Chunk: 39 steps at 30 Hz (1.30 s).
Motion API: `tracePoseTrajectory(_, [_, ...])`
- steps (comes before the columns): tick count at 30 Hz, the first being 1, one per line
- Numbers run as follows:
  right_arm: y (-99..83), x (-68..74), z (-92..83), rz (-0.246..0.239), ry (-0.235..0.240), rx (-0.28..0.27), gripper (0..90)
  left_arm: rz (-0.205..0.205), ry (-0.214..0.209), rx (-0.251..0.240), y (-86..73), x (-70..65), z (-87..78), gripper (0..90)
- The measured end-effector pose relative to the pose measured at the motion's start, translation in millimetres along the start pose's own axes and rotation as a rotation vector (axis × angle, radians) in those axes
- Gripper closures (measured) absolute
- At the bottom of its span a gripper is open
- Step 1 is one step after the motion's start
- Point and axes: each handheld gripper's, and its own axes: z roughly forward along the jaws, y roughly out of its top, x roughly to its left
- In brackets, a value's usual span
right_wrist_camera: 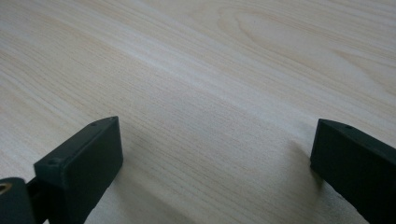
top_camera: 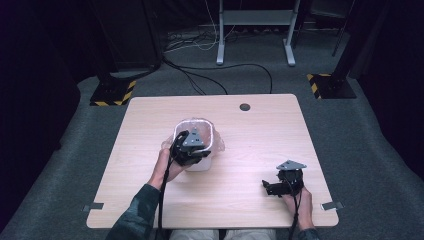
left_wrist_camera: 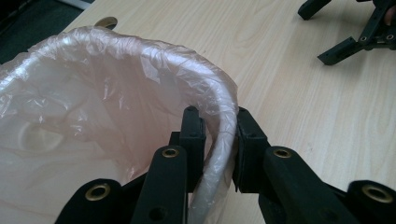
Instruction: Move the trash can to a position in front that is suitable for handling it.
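Note:
A small white bin lined with a clear pinkish plastic bag (top_camera: 196, 131) stands near the middle of the wooden table (top_camera: 260, 130). My left gripper (top_camera: 192, 150) is shut on the bin's near rim, over the bag. In the left gripper view the bag-covered rim (left_wrist_camera: 219, 107) runs between the two jaws of that gripper (left_wrist_camera: 219, 144), one jaw inside the bin and one outside. My right gripper (top_camera: 272, 189) rests low over the table at the front right, open, with bare wood between its jaws (right_wrist_camera: 215, 149). It also appears far off in the left gripper view, open (left_wrist_camera: 345, 32).
A round cable hole (top_camera: 244, 107) sits near the table's far edge. Beyond the table are a desk frame (top_camera: 255, 30), floor cables and two yellow-black striped stand bases (top_camera: 112, 92). Bare wood lies between the bin and my right gripper.

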Motion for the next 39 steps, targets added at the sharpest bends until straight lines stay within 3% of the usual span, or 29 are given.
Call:
tracePoseTrajectory(19, [-0.1,0.3,-0.3,0.004,-0.006,0.001,1.6,-0.002,-0.026,0.009,9.4,-28.8,1.9,76.9])
tracePoseTrajectory(26, [-0.2,-0.2,-0.2,0.008,-0.013,-0.001,1.6,-0.011,-0.022,0.009,9.8,-30.6,2.1,76.9])
tracePoseTrajectory(39, [0.0,-0.7,0.0,0.006,-0.009,-0.001,1.6,0.014,-0.052,-0.004,13.5,-41.9,4.5,76.8])
